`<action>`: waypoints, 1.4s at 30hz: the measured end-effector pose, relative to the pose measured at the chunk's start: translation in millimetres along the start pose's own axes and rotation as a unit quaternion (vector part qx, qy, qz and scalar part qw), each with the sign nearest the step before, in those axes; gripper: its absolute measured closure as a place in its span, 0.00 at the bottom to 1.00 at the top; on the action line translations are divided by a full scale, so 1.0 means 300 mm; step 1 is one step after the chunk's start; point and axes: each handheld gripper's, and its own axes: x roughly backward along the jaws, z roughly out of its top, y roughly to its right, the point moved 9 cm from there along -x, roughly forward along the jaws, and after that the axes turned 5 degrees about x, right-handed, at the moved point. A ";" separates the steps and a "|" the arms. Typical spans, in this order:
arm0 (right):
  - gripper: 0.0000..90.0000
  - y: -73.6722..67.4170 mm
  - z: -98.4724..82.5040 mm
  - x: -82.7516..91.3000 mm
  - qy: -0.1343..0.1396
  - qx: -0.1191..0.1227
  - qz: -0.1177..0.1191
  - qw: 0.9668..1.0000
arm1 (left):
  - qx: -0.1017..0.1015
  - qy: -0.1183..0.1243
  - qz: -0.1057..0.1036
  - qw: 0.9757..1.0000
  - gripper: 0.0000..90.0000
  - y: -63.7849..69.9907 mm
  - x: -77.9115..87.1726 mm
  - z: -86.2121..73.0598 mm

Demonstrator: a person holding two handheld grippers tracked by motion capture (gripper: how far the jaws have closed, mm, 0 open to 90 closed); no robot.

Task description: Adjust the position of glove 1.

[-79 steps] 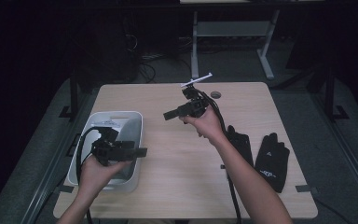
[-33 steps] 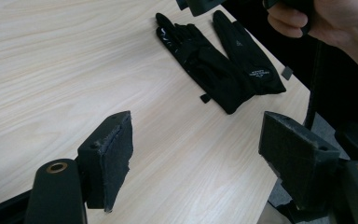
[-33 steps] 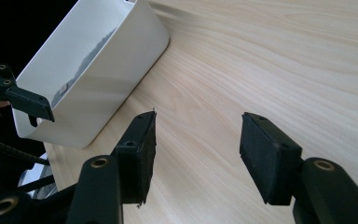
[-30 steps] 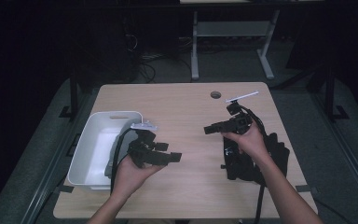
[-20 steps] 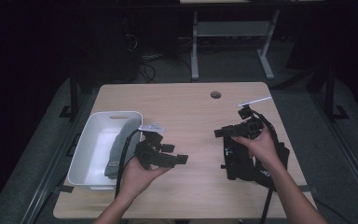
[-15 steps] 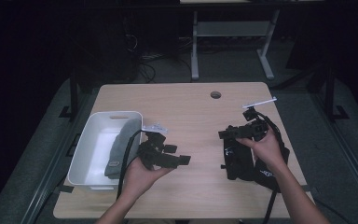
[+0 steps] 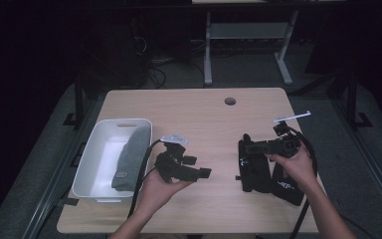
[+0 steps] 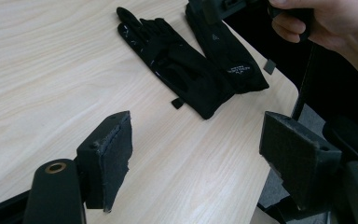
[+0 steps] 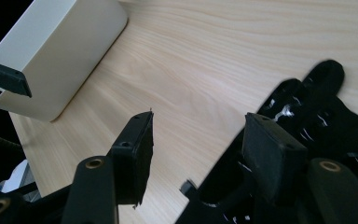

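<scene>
Near the bench's right edge in the high view, the right gripper point(image 7: 251, 148) hangs over two black gloves point(image 7: 254, 172); a grey cloth point(image 7: 129, 158) already lies in the white bin point(image 7: 90, 164) by the left edge, so the gloves look left to move. In the left gripper view, the left gripper point(image 8: 200, 154) is released and empty. In the right gripper view, fingers point(image 9: 137, 154) spread, grasping nothing, one above a glove.

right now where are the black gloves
In the high view the black gloves lie side by side on the table's right part, under the right tongs, well right of the white bin.
</scene>
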 end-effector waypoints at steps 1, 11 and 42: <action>0.47 0.006 -0.010 0.004 -0.001 -0.002 -0.002 1.000 | 0.000 0.000 0.000 1.000 0.28 0.002 -0.003 0.000; 0.47 0.065 -0.092 0.038 -0.007 -0.015 -0.016 1.000 | -0.005 0.000 -0.011 1.000 0.28 0.025 -0.050 0.001; 0.53 0.249 -0.324 0.169 -0.029 -0.030 -0.104 0.994 | -0.015 -0.026 -0.028 0.999 0.28 0.076 -0.162 -0.009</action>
